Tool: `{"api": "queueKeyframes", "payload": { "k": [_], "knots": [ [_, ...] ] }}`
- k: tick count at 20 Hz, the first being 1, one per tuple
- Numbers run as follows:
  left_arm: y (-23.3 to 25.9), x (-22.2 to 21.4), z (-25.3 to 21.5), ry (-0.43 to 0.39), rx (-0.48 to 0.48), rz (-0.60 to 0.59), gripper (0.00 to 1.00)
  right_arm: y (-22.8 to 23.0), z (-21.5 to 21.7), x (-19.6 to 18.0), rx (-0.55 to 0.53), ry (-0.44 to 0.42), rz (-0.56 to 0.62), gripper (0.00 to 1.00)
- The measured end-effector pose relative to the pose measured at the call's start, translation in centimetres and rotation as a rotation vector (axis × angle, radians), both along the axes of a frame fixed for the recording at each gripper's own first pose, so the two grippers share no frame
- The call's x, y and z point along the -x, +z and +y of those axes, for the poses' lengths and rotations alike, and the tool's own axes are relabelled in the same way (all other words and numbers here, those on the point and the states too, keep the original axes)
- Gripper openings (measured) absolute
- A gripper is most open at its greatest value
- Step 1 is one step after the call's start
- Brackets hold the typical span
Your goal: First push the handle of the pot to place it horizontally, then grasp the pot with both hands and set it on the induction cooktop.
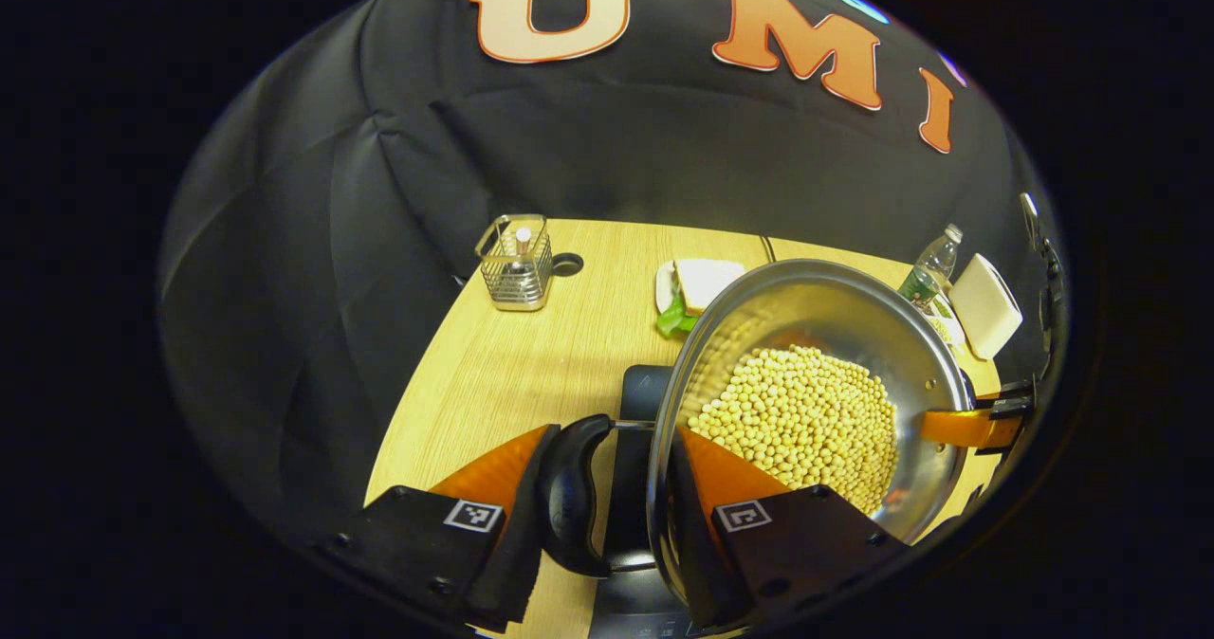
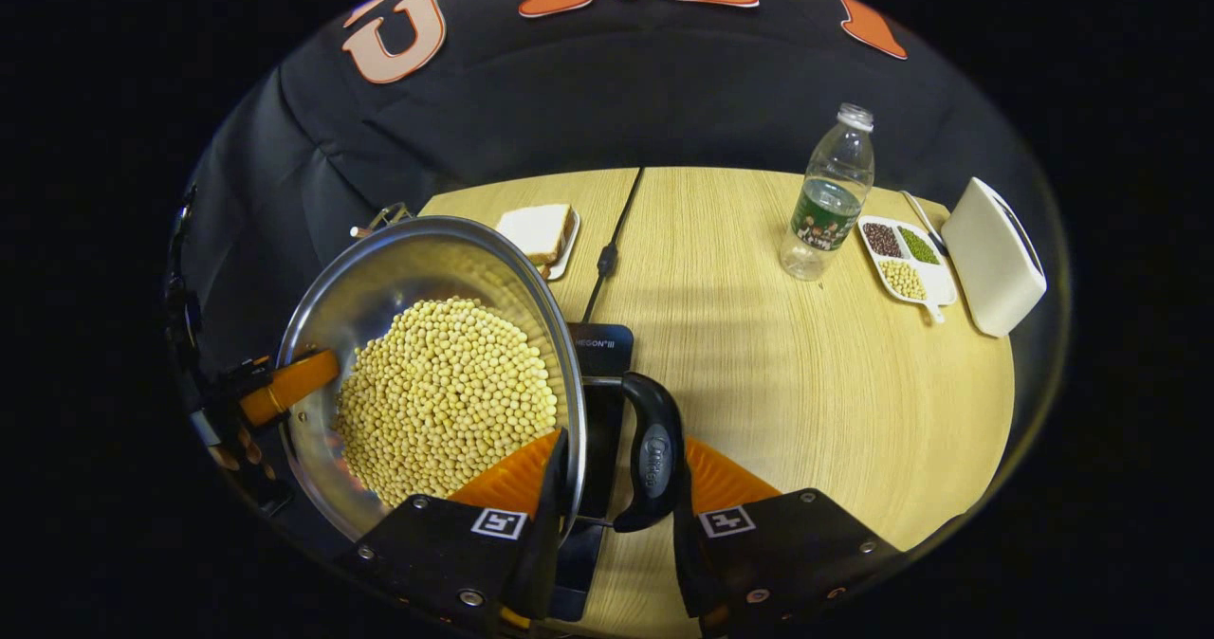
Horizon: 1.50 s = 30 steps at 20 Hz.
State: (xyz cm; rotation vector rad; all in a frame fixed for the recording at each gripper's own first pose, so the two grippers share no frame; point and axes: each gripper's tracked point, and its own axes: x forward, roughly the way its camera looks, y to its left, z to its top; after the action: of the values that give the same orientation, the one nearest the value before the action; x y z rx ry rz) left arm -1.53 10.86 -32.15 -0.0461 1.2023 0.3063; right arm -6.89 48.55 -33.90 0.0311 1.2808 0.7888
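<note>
One pot (image 1: 816,374) of beans, two handles, left tongs (image 1: 607,516) and right tongs (image 2: 612,502) each clenching one.

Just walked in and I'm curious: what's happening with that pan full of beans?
A person holds a gripper in each hand. The left gripper and the right gripper each grip one side handle and the rim of a steel pot full of soybeans. The pot is above the dark induction cooktop on the wooden table; whether it rests there yet is unclear.
</note>
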Motion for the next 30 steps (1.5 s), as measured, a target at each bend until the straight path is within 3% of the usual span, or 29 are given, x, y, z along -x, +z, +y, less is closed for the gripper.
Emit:
{"api": "queueKeyframes", "payload": {
  "k": [5, 11, 16, 18, 19, 21, 23, 24, 30],
  "knots": [
    [-0.3, -0.5, 0.2, 0.0, 0.015, 0.036, 0.67, 0.5, -0.2, -0.1, 0.032, 0.007, 0.025, 0.52],
    [-1.2, 0.6, 1.1, 0.039, 0.018, 0.064, 0.7, 2.7, 0.2, -2.3, -0.017, 0.03, -0.001, 0.52],
    [1.3, -0.9, 1.8, -0.072, -0.18, -0.001, 0.86, 5.3, -2.2, -4.6, -0.142, 0.04, -0.026, 0.71],
    [3.0, -2.2, 1.4, -0.087, -0.22, -0.059, 0.88, 7.5, -5.4, -7.4, -0.194, -0.01, -0.077, 0.85],
    [4.0, -2.9, 1.1, -0.091, -0.235, -0.096, 0.84, 8.2, -7.6, -8.8, -0.2, -0.033, -0.114, 0.87],
    [6.2, -4.4, 0.3, -0.105, -0.269, -0.163, 0.9, 9.3, -12.7, -11.4, -0.203, -0.085, -0.188, 0.89],
    [8.8, -6.4, -1.4, -0.126, -0.289, -0.234, 0.89, 11.2, -19.0, -13.7, -0.186, -0.14, -0.256, 0.91],
    [10.0, -7.5, -2.6, -0.133, -0.289, -0.268, 0.95, 12.4, -22.2, -15.0, -0.179, -0.167, -0.301, 0.93],
    [19.6, -14.6, -11.6, -0.155, -0.222, -0.523, 0.96, 21.0, -38.1, -20.9, -0.147, -0.316, -0.576, 0.95]
  ]
}}
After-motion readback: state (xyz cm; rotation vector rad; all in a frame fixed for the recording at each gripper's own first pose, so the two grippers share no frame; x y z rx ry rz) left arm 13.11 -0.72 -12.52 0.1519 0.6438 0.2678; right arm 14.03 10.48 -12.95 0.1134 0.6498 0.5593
